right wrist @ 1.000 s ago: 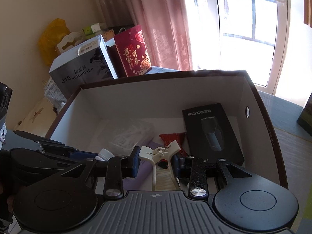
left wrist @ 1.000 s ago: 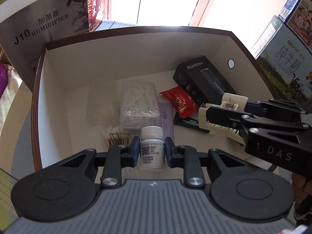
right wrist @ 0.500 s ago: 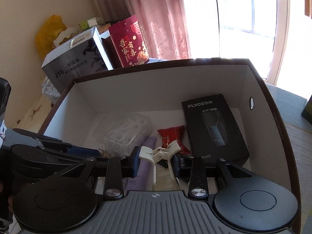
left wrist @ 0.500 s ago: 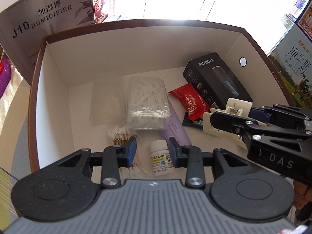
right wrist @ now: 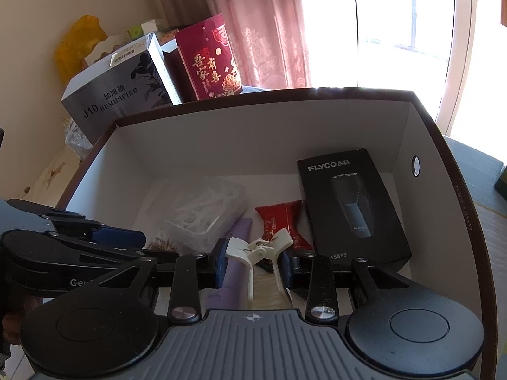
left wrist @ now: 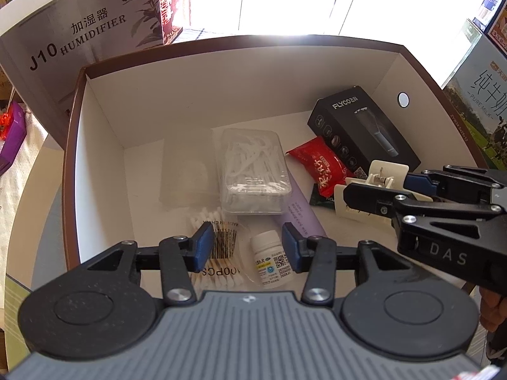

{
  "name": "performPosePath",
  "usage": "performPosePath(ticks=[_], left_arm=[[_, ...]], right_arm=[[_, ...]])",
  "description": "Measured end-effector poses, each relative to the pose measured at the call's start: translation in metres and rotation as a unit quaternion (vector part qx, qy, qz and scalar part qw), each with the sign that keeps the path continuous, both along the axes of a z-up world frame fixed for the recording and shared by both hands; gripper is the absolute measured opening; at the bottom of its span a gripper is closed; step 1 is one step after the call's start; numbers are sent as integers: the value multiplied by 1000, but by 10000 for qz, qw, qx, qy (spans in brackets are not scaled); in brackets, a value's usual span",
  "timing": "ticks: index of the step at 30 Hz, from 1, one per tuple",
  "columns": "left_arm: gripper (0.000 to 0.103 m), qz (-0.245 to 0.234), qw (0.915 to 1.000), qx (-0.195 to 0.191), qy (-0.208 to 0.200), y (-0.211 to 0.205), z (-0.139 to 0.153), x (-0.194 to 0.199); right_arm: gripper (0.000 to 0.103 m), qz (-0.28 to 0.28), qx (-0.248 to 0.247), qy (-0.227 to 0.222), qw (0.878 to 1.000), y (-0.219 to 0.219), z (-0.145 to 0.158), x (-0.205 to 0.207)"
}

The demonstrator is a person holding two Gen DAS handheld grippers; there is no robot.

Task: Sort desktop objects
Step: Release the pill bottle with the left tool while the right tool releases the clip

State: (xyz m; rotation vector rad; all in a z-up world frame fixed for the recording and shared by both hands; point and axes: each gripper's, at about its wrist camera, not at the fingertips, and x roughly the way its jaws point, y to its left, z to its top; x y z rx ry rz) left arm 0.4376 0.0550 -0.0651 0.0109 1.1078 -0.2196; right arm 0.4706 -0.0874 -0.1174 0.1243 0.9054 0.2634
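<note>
Most of the sorting looks done, judging by what already lies inside the box (left wrist: 76, 145). On its floor you have the black shaver carton (left wrist: 361, 133) against the right wall, the red snack packet (left wrist: 320, 164) beside it, the clear case of floss picks (left wrist: 253, 171) in the middle with a lilac tube (left wrist: 301, 215) running out from under it, and a bag of cotton swabs (left wrist: 218, 247) near the front wall.

Your left tool (left wrist: 245, 247) hangs over the front of the box with its blue pads (left wrist: 202, 243) spread wide apart and holding nothing. The small white pill bottle (left wrist: 269, 259) lies on the box floor just below and between them, partly on the swab bag, so that item reads as delivered.

Your right tool (right wrist: 253, 269) is clamped on the cream plastic clip (right wrist: 258, 250), gripping it by the handles. The clip is above the box interior, near the front and right of centre, over the lilac tube and the snack packet; it is not yet resting on anything.

What is left, as far as you can see here: let the clip go into the box. A strip of grey table (right wrist: 481, 164) shows at the right, but neither view takes in enough of it to say whether more items wait outside.
</note>
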Motion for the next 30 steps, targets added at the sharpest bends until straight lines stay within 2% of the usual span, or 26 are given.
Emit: performPosePath(ticks=[6, 8, 10, 15, 17, 19, 21, 25, 30], left_arm=[[49, 41, 10000, -34, 0, 2, 0, -1], [53, 47, 10000, -67, -28, 4, 1, -1], [52, 43, 9999, -106, -50, 5, 3, -3], [59, 54, 9998, -177, -119, 9, 9, -8], [64, 49, 9997, -205, -157, 10, 12, -12], [66, 47, 9996, -217, -195, 11, 15, -17], [68, 19, 9994, -247, -235, 11, 20, -22], [80, 70, 9989, -240, -391, 11, 32, -39], [86, 136, 9980, -210, -589, 12, 50, -61]], right_arm=[[31, -11, -6, -4, 10000, 1, -2, 3], [34, -17, 11, -28, 10000, 0, -2, 4], [56, -2, 66, -101, 9999, -1, 0, 2], [65, -144, 112, -235, 9996, -10, 9, -4], [71, -210, 256, -234, 9992, -17, 14, -9], [84, -212, 321, -280, 9989, -22, 21, -17], [92, -203, 328, -364, 9986, -27, 28, -27], [99, -190, 390, -457, 9980, -34, 40, -47], [101, -205, 345, -572, 9976, -37, 53, -72]])
